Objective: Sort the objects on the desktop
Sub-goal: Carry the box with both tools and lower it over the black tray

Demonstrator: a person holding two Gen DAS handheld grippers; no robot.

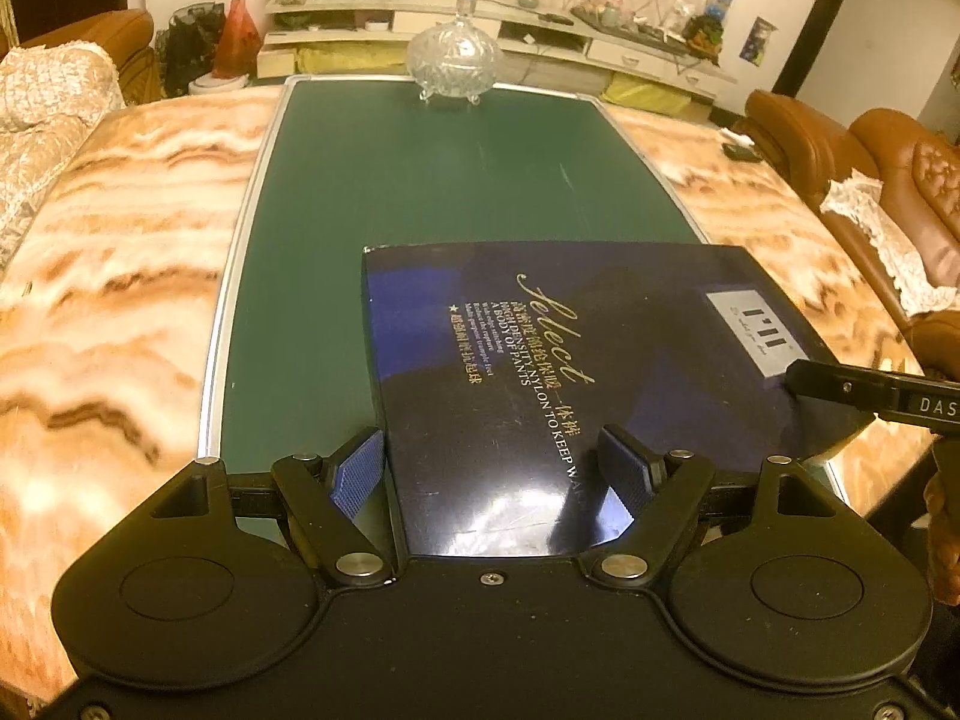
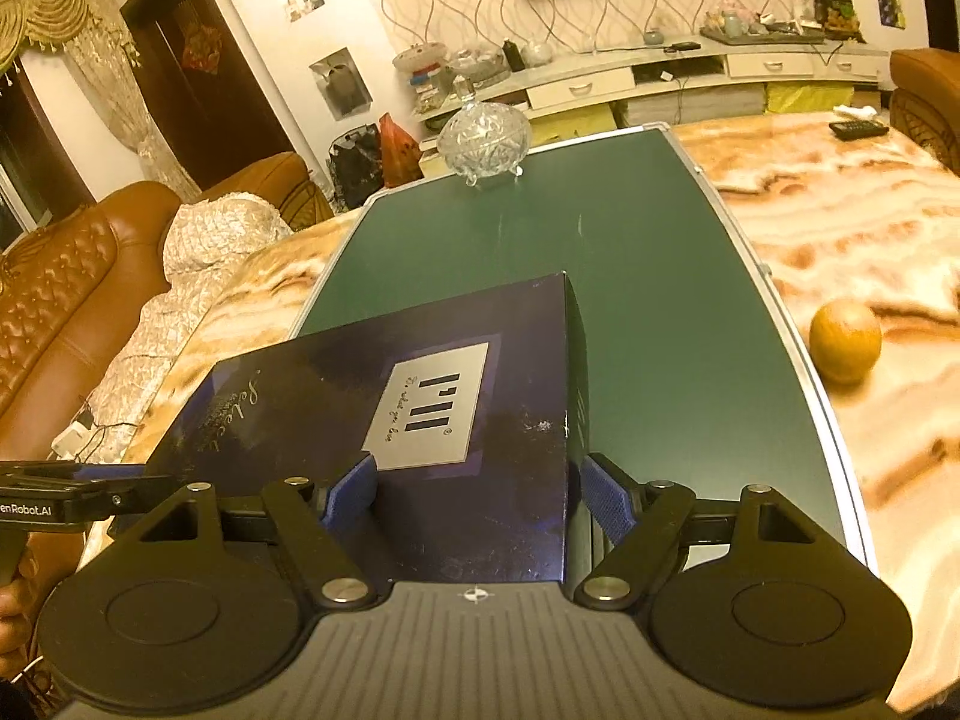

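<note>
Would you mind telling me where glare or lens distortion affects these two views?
Left wrist: white glare washes out the dark blue box near the camera, and the green mat edges bow outward. Right wrist: warm orange cast, no strong glare, walls and door frame curve.

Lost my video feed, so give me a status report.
Left gripper and right gripper both open, straddling flat dark blue cardboard box. Box on green board. Lidded crystal glass bowl at far end, apart.
</note>
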